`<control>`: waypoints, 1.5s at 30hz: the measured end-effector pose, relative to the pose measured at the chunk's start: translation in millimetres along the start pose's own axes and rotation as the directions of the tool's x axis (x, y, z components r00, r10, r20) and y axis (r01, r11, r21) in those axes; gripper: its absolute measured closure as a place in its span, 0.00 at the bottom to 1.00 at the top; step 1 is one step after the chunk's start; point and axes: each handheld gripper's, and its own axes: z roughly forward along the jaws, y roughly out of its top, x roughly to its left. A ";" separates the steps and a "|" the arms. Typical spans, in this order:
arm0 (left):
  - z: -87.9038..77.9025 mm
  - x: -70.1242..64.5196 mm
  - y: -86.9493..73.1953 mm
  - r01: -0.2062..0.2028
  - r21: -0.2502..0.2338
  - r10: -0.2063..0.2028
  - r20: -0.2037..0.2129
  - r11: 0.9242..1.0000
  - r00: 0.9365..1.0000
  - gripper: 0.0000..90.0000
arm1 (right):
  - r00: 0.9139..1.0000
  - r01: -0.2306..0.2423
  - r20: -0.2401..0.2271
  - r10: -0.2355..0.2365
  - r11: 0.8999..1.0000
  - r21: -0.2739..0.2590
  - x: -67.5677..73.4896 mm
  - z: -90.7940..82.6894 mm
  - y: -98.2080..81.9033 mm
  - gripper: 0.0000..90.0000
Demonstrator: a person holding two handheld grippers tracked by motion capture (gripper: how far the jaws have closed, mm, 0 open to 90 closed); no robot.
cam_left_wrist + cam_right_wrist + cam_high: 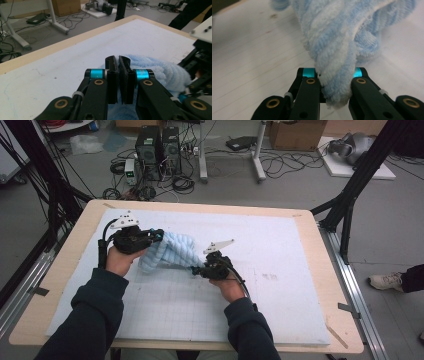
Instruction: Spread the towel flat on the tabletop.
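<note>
Between the right gripper's point(334, 82) jaws sits a bunched end of the towel point(344, 42), blue and white striped; the jaws are clamped tight on it, and the fabric bulges out past them toward the camera. On the high view this gripper point(196, 270) is near the middle of the white mat point(280, 285), holding the towel's point(167, 251) right end. At the towel's left end, the left gripper point(156, 236) has its jaws closed too. Its own view shows the two pads point(112, 75) almost together, with only a thin gap, and the towel point(160, 70) lying just behind and below them; whether any fabric is pinched there I cannot tell. Between both grippers the towel stretches in a twisted roll, resting on the mat. Under the mat is a wooden table point(65, 265).
</note>
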 end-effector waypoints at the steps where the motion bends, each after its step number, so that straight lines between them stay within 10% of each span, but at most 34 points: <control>1: 1.2 -2.0 0.3 -0.007 0.004 0.006 0.005 1.000 1.000 0.95 | 1.000 0.000 0.000 0.000 1.000 0.000 0.0 0.0 0.0 0.94; 17: 26.9 -27.1 -1.6 -0.094 0.071 0.089 0.072 0.993 0.993 0.95 | 0.986 0.090 -0.144 -0.087 0.996 0.021 44.3 -49.2 -23.1 0.95; 24: 41.0 -31.6 -6.2 -0.086 0.124 0.082 0.039 0.988 0.996 0.78 | 0.996 0.050 -0.069 -0.049 0.999 0.006 32.4 -57.2 -33.7 0.91; 27: 39.9 -27.4 -6.9 -0.047 0.129 0.047 0.009 0.990 0.999 0.60 | 1.000 0.010 -0.018 -0.010 1.000 -0.007 25.6 -61.8 -36.9 0.72; 34: 24.1 -16.1 -4.5 -0.005 0.106 0.008 -0.030 0.994 1.000 0.52 | 0.996 -0.015 0.091 0.022 0.997 -0.074 17.4 -78.7 -33.6 0.51; 36: 18.7 -14.6 -3.9 0.005 0.092 -0.002 -0.034 0.996 0.999 0.51 | 0.987 -0.004 0.161 0.010 0.999 -0.038 16.0 -82.1 -30.4 0.46; 39: 11.5 -14.0 -9.7 0.015 0.066 -0.012 -0.044 0.998 0.999 0.51 | 0.946 -0.020 0.323 0.002 0.998 0.053 10.6 -89.0 -29.6 0.41; 45: 4.8 -13.1 -26.8 0.030 0.064 -0.027 -0.046 0.998 0.999 0.51 | 0.922 -0.071 0.379 0.075 0.997 -0.025 -4.3 -114.4 -33.2 0.39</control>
